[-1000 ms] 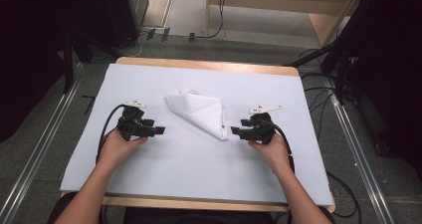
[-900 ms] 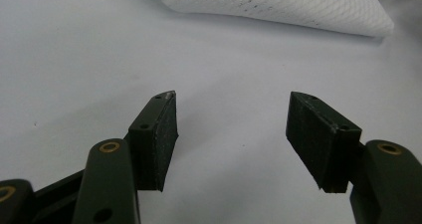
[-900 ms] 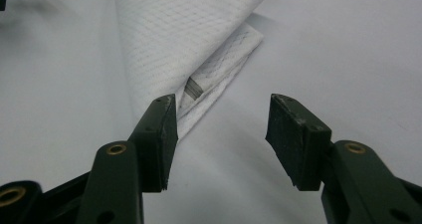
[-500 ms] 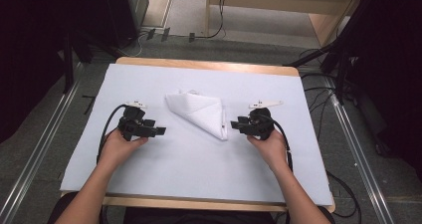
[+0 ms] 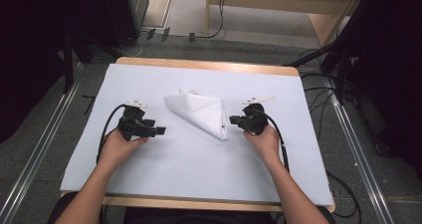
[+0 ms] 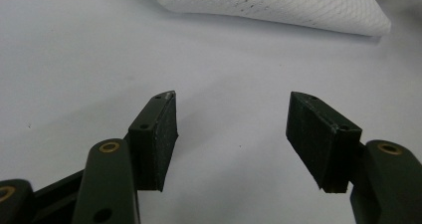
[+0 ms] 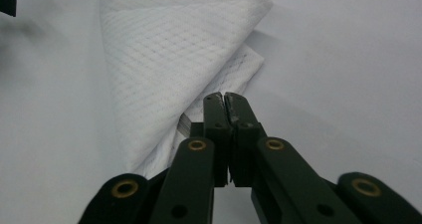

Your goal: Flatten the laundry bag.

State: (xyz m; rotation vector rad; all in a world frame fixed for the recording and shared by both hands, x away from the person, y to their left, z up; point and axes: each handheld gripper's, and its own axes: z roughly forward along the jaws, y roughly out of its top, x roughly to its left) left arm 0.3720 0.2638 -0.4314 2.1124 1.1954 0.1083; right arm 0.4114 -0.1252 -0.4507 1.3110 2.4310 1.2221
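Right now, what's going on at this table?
A person holds a gripper in each hand over a white-covered table, either side of a folded white cloth. The right gripper has just been closing; its jaws meet at the cloth's near edge, with no cloth visibly between them. The left gripper is open, short of the cloth.

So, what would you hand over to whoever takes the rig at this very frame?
Left gripper: open, nothing between its jaws, short of the folded white cloth.
Right gripper: jaws have just been closing and now meet, at the cloth's near corner; whether they pinch any fabric cannot be told.
Cloth: folded to a triangle, mid-table on the white sheet.
Done: right jaws shut at the corner.
Left: probably confirm the grip and bring the left gripper in.
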